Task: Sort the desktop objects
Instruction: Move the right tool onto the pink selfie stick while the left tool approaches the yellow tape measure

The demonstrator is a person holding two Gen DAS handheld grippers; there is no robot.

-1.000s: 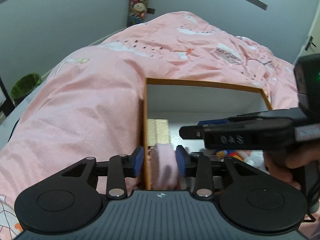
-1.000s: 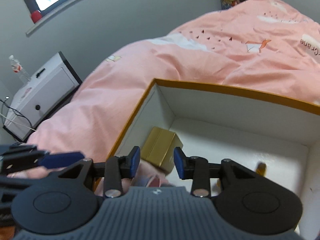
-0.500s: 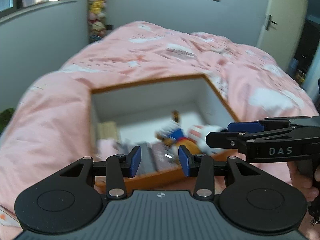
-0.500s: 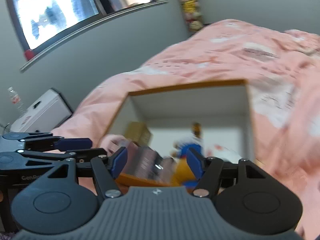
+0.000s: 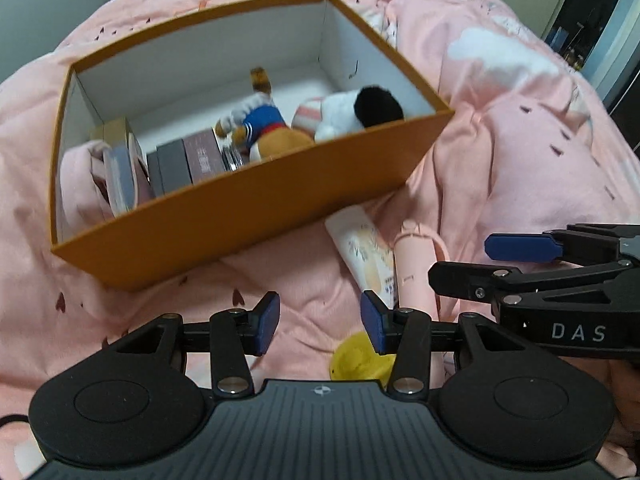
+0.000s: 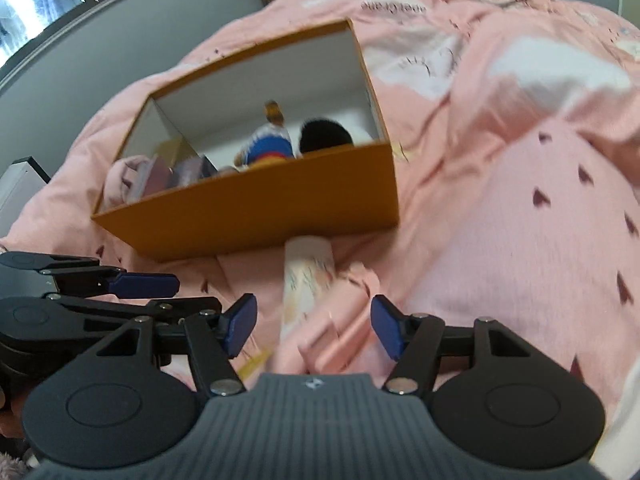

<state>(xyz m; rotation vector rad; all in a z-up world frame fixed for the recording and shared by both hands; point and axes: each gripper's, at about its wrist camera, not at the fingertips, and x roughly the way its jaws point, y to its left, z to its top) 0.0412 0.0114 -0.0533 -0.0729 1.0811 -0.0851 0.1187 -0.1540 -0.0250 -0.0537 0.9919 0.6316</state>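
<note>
In the left wrist view, the left gripper [image 5: 320, 318] is released above the pink blanket [image 5: 500, 152]; toys lie inside the orange box [image 5: 240, 204]. In the right wrist view, the right gripper [image 6: 314, 326] is released over a tube [image 6: 306, 276] lying just before the box.

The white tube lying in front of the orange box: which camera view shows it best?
The left wrist view shows the white tube best: sharp, nearly whole, lying on the pink bedding beside a pink cylinder, close to the orange box. In the right wrist view the tube is blurred and partly covered by the pink item.
</note>
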